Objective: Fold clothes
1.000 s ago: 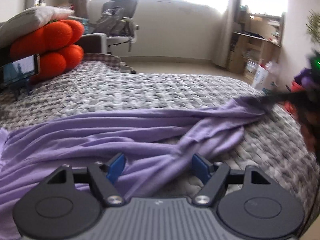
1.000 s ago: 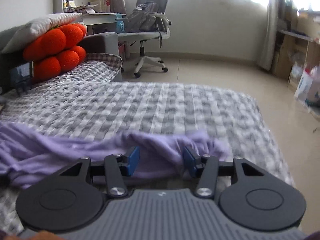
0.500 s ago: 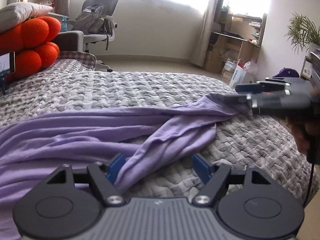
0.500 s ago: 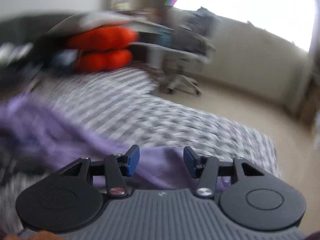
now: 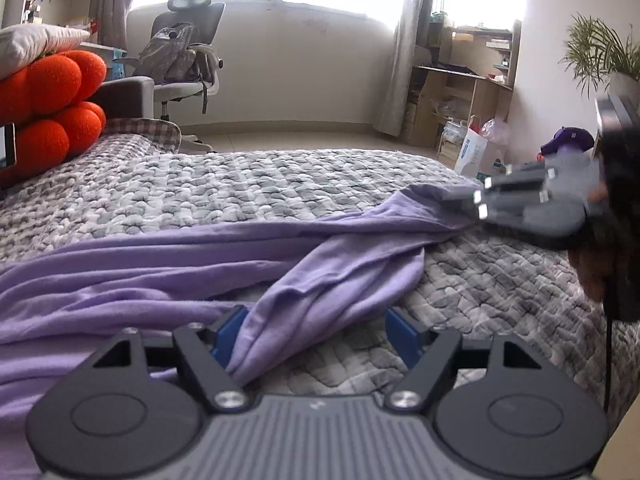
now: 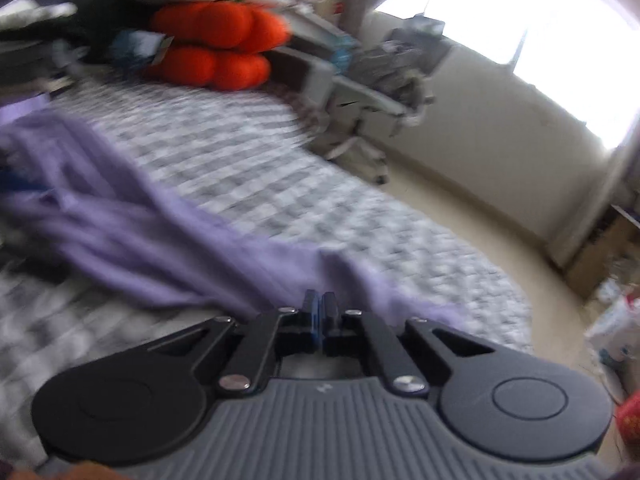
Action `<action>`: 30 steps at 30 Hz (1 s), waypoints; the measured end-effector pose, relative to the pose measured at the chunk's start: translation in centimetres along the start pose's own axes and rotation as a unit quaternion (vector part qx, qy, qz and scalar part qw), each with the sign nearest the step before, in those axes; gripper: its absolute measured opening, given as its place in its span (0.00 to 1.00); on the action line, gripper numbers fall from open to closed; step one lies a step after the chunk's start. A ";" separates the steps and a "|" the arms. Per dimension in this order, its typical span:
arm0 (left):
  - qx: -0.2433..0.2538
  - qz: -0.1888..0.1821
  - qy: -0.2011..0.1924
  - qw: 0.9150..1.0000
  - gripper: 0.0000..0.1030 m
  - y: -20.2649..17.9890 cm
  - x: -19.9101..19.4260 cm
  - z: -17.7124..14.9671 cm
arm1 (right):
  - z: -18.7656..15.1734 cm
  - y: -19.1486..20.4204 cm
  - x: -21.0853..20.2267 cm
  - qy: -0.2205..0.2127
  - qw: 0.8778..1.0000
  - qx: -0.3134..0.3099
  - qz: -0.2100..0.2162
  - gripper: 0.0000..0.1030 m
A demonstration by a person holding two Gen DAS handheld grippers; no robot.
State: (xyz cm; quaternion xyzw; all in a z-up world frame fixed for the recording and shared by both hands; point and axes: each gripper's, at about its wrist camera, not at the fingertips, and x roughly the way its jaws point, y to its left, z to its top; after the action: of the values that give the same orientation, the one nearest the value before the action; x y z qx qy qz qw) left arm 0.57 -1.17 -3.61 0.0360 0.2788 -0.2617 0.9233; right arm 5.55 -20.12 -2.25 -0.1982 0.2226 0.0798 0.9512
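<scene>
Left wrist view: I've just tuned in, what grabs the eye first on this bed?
A long purple garment sprawls in loose folds across the grey checked quilt. Its far end is pinched in the right hand-held gripper, shut on the cloth at the right edge, while the left hand-held gripper stands open over a nearer fold. Bright orange cushions are stacked at the left, under a white pillow.

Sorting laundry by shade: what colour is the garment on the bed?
Plain lilac garment, clearest in the left wrist view.
</scene>
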 end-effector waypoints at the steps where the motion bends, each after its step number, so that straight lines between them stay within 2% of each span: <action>1: 0.000 -0.001 0.000 1.000 0.74 0.0 0.0 0.0 | 0.5 -0.4 0.1 -0.005 1.000 0.002 -0.006 0.00; 4: -0.003 -0.006 -0.001 1.000 0.74 0.1 -0.2 0.0 | 1.8 -0.9 1.2 -0.012 1.000 -0.014 -0.014 0.00; 7: -0.014 -0.014 -0.005 1.000 0.74 0.5 -0.3 0.0 | 1.9 -0.6 0.4 -0.030 0.999 -0.026 0.007 0.02; 8: -0.016 -0.015 -0.006 1.000 0.74 0.6 -0.3 -0.1 | 1.7 -0.4 -0.3 -0.040 0.999 -0.028 0.022 0.13; 9: -0.017 -0.016 -0.007 1.000 0.74 0.6 -0.3 -0.1 | 1.2 0.0 -1.1 -0.050 0.998 -0.027 0.041 0.16; 10: -0.019 -0.017 -0.008 1.000 0.74 0.7 -0.3 -0.1 | 0.8 0.4 -1.4 -0.050 0.997 -0.030 0.052 0.32; 11: -0.019 -0.016 -0.008 1.000 0.74 0.6 -0.3 -0.1 | 0.4 0.9 -1.8 -0.048 0.996 -0.033 0.063 0.55; 12: -0.019 -0.013 -0.008 1.000 0.74 0.5 -0.2 -0.1 | 0.1 1.4 -2.1 -0.046 0.996 -0.037 0.074 0.61; 13: -0.020 -0.010 -0.007 1.000 0.75 0.4 -0.2 0.0 | -0.1 1.7 -2.0 -0.042 0.995 -0.039 0.079 0.62; 15: -0.023 -0.005 -0.005 1.000 0.75 0.3 -0.1 0.1 | -0.5 2.2 -1.8 -0.033 0.995 -0.042 0.088 0.58; 16: -0.025 -0.004 -0.004 1.000 0.75 0.2 -0.1 0.1 | -0.4 2.2 -1.4 -0.027 0.995 -0.037 0.090 0.40; 17: -0.027 -0.003 -0.004 1.000 0.75 0.2 0.0 0.2 | -0.4 2.0 -0.9 -0.019 0.995 -0.027 0.092 0.16; 18: -0.029 -0.002 -0.003 1.000 0.75 0.3 0.0 0.2 | -0.5 1.8 -0.5 -0.012 0.995 -0.016 0.094 0.10; 19: -0.030 -0.002 -0.003 1.000 0.75 0.3 0.0 0.2 | -0.6 1.6 -0.1 -0.006 0.995 -0.004 0.097 0.09; 20: -0.031 -0.001 -0.003 1.000 0.75 0.3 0.0 0.2 | -0.7 1.5 0.3 0.000 0.995 0.008 0.099 0.02; 22: -0.020 0.005 -0.004 1.000 0.74 0.1 0.0 0.1 | -0.6 1.3 0.2 0.001 0.996 0.016 0.091 0.00; 24: -0.006 0.011 -0.005 1.000 0.70 -0.3 -0.1 0.0 | -0.6 1.1 0.0 0.001 0.996 0.023 0.082 0.00; 26: 0.013 0.025 -0.008 1.000 0.51 -0.6 -0.2 -0.3 | -0.2 0.3 -0.2 -0.007 0.998 0.030 0.050 0.00; 27: 0.015 0.025 -0.010 1.000 0.47 -0.5 -0.3 -0.4 | 0.2 0.1 -0.2 -0.011 0.999 0.029 0.037 0.00; 29: 0.018 0.023 -0.013 0.999 0.34 -0.3 -0.6 -0.5 | 1.1 -0.3 0.2 -0.020 1.000 0.012 0.020 0.00; 30: 0.017 0.022 -0.013 1.000 0.32 -0.2 -0.7 -0.5 | 1.6 -0.3 0.6 -0.024 1.000 -0.001 0.014 0.00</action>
State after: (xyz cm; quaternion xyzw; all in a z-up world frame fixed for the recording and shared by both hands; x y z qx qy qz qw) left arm -0.25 -0.96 -3.64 0.0544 0.2618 -0.2467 0.9315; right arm 6.76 -19.74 -1.06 -0.1938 0.2024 0.0981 0.9549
